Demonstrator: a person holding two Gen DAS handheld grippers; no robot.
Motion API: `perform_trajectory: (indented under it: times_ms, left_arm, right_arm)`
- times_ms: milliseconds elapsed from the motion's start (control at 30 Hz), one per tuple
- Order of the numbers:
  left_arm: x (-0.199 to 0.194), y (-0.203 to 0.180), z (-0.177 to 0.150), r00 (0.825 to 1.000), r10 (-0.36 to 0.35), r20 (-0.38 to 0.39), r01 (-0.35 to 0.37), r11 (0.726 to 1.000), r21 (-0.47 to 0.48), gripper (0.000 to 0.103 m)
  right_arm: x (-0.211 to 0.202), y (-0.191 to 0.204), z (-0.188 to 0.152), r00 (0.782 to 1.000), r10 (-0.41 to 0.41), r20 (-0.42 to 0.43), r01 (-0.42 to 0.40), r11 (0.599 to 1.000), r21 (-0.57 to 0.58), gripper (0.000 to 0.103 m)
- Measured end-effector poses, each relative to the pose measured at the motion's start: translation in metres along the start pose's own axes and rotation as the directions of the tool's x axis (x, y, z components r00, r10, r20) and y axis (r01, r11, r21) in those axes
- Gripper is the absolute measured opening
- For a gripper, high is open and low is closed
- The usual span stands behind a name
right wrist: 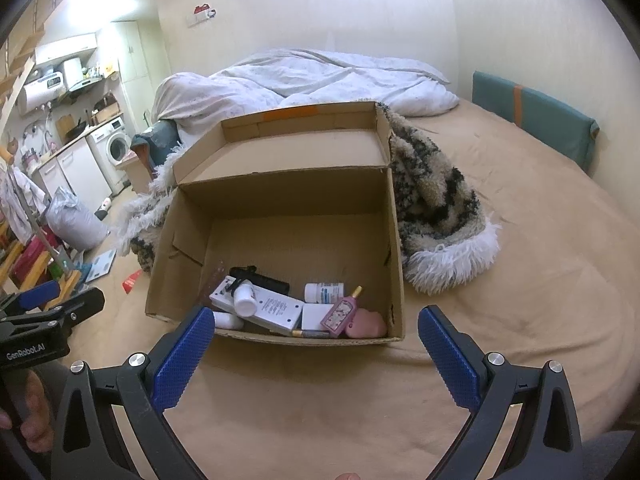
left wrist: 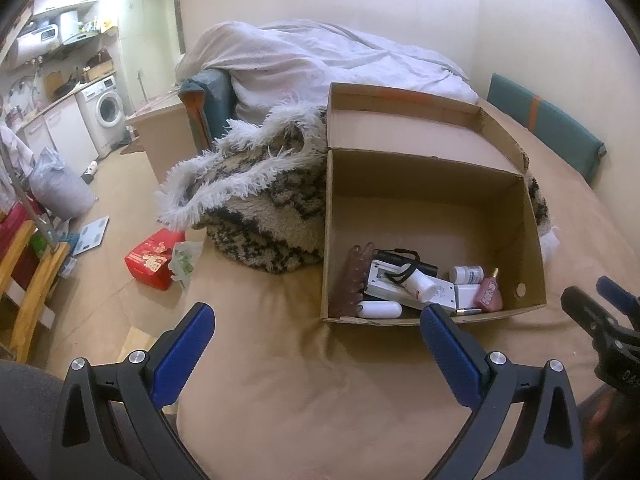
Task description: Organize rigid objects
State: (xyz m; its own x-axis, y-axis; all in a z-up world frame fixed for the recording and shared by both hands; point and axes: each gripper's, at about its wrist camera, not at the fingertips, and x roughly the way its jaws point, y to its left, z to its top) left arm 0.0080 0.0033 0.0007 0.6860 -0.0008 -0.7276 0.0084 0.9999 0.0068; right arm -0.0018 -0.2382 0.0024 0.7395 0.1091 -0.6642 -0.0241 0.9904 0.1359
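L wrist view: left gripper wide open, empty, above tan bedsheet; cardboard box just ahead, bottles & comb heaped at near wall.
R wrist view: right gripper wide open, empty; pink bottle inside box, fuzzy blanket beside.

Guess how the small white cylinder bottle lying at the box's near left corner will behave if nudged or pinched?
The white bottle lies on its side, so it will probably roll. Its smooth rounded shell looks slippery for flat pads. It looks rigid and likely light. The cardboard box wall beside it may crowd a grasp.
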Motion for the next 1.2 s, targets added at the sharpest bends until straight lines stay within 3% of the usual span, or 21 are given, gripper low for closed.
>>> perform_trajectory:
  times_ms: [1200]
  left_arm:
    - [-0.0004, 0.0002, -0.0028, 1.0, 0.031, -0.001, -0.031, 1.0, -0.006, 0.102]
  right_arm:
    - [-0.0015, -0.0011, 0.0002, 1.0, 0.001, 0.008, -0.001, 1.0, 0.002, 0.103]
